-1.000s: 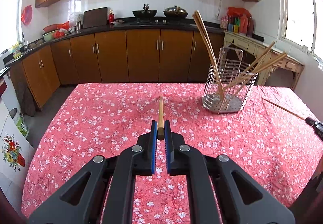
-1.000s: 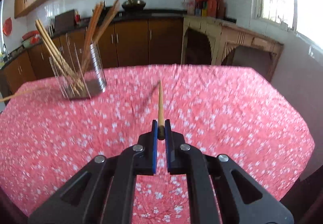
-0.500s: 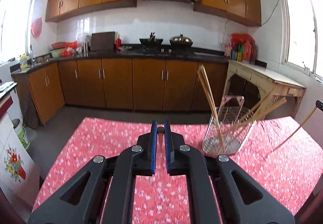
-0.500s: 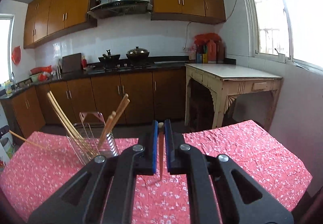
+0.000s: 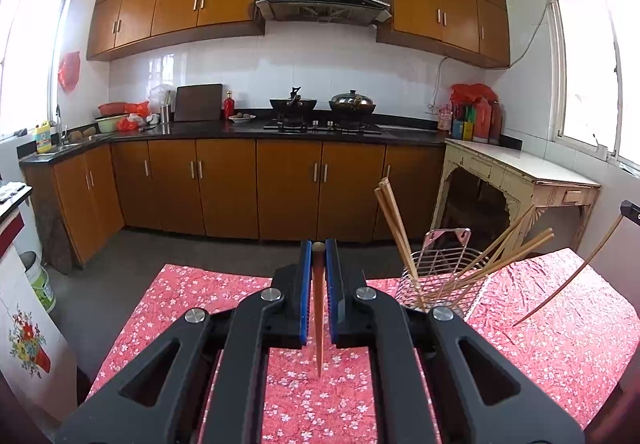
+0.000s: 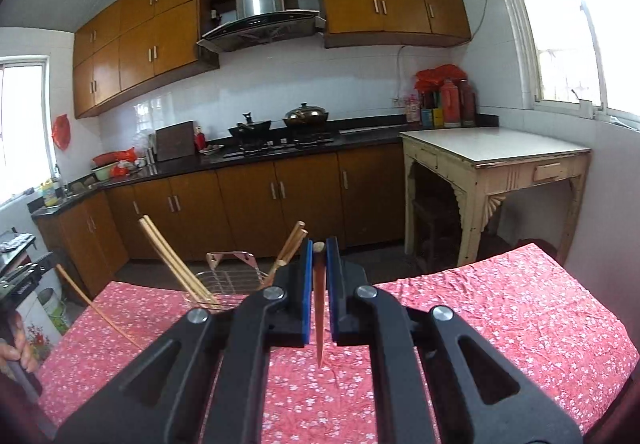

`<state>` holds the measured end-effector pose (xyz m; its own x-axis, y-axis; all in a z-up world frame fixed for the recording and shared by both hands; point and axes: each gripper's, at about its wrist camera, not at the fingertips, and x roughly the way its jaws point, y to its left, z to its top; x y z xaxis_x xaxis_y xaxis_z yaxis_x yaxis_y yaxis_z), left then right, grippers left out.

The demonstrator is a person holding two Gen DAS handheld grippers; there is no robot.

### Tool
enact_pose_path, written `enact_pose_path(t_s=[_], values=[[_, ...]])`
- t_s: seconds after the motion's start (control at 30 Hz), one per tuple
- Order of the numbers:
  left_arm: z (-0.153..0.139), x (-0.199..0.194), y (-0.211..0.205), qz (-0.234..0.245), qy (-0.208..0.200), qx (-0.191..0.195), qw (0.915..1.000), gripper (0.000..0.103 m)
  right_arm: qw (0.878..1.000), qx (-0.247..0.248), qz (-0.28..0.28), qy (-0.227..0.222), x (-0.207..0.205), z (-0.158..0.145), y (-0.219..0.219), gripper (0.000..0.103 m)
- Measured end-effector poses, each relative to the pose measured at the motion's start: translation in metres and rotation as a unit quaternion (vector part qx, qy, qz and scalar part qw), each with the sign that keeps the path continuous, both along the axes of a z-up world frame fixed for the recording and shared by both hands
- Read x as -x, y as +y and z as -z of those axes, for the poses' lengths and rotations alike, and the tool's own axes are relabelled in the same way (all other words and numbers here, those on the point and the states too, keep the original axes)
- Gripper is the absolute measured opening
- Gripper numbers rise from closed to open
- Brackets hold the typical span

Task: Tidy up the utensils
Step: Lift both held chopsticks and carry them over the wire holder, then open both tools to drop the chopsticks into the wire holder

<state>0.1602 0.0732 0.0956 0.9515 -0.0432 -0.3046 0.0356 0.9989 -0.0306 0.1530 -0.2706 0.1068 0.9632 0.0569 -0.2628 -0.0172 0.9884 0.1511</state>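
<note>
Each claw is clamped on one chopstick hanging tip-down – left gripper [image 5: 318, 264], right gripper [image 6: 319, 262] – with the wire holder [image 5: 444, 276] ahead-right of the left, ahead-left of the right.

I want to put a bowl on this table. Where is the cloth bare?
The red cloth is bare from the wire holder across to the table's window-side edge, and near the claws too. It is crowded only at the holder, where chopsticks lean outward, and beside it, where each claw's chopstick hangs tip down.
</note>
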Motion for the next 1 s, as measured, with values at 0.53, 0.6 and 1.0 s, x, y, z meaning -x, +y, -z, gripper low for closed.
enact_pose_path(t_s=[0.53, 0.6, 1.0], values=[[-0.057, 0.006, -0.047, 0.065, -0.047, 0.020, 0.9966, 0.007, 0.995, 0.007, -0.089, -0.052, 0.025, -0.079, 0.047, 0.008], [-0.067, 0.003, -0.052, 0.072, -0.055, 0.029, 0.9955, 0.007, 0.994, 0.003, -0.090, -0.055, 0.016, -0.087, 0.052, 0.008], [-0.104, -0.055, -0.083, 0.035, -0.118, 0.080, 0.9892, 0.007, 0.997, 0.003, -0.077, -0.024, -0.083, -0.091, 0.069, 0.008]])
